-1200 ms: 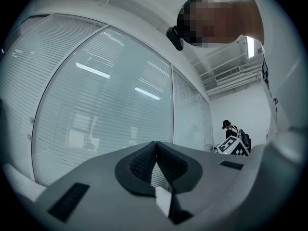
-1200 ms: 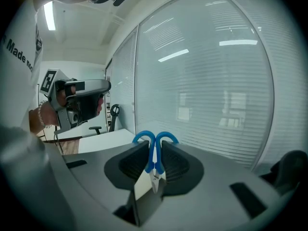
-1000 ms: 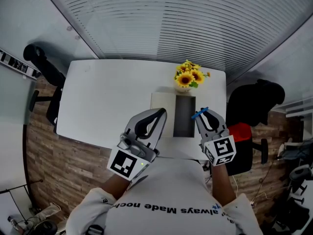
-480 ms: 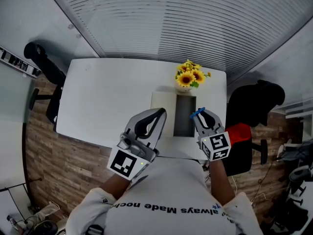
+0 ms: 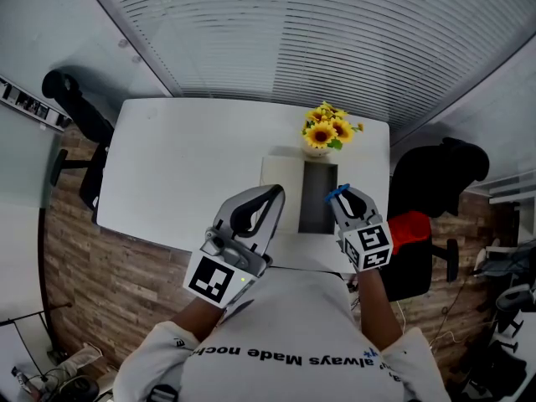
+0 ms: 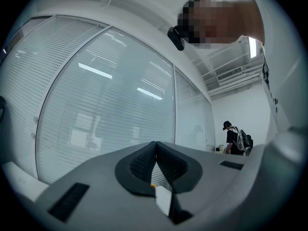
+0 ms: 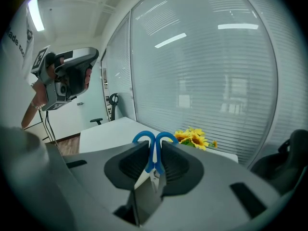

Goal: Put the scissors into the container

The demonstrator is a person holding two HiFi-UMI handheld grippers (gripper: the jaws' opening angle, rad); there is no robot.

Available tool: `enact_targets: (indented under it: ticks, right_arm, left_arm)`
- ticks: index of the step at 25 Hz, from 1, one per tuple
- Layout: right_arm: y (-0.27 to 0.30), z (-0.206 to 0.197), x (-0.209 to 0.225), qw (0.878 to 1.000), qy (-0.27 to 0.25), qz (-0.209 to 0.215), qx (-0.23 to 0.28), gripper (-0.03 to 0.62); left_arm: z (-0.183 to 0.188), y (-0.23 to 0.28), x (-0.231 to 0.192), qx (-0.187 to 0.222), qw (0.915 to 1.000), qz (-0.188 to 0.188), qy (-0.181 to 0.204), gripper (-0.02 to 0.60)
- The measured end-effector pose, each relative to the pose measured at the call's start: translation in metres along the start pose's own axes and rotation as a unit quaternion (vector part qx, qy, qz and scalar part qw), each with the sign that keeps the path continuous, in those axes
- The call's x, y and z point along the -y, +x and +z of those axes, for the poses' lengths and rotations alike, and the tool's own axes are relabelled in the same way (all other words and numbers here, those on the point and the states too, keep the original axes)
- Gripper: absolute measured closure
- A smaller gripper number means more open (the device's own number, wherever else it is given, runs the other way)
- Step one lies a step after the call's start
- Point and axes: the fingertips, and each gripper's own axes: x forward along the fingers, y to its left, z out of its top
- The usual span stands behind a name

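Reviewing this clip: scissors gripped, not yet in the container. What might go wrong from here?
The right tongs pinch the scissors only at the blue handles, so they may pivot or slip. The container looks narrow, so a tilted drop could catch its rim. The sunflowers stand at its far end; overshooting might knock them.

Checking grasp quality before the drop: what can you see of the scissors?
The scissors have blue plastic-looking loop handles and closed metal blades. The right hand-held gripper is shut on the handle shanks; loops stick out past the jaw tips, blades point back toward its camera. Held over the table's near edge, beside the dark container.
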Motion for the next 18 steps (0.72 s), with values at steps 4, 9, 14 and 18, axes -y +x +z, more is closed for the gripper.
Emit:
enact_targets:
  ticks: [4, 9, 14, 18]
  right_arm:
    - [0.004, -0.005, 0.0, 1.0, 0.007, 0.003, -0.006, 0.505]
    - [0.01, -0.011, -0.001, 1.0, 0.013, 0.006, -0.011, 0.505]
    - [0.014, -0.02, 0.0, 1.0, 0.017, 0.007, -0.02, 0.503]
    - [0.018, -0.026, 0.001, 0.999, 0.022, 0.007, -0.025, 0.503]
  left_arm:
    - [0.001, 0.0, -0.001, 0.001, 1.0, -0.001, 0.0, 0.562]
    - [-0.001, -0.003, -0.002, -0.009, 0.9999, 0.003, -0.003, 0.561]
    - [0.0, -0.003, -0.002, -0.001, 1.0, 0.003, 0.0, 0.561]
    - [0.0, -0.005, -0.003, 0.001, 1.0, 0.003, -0.002, 0.561]
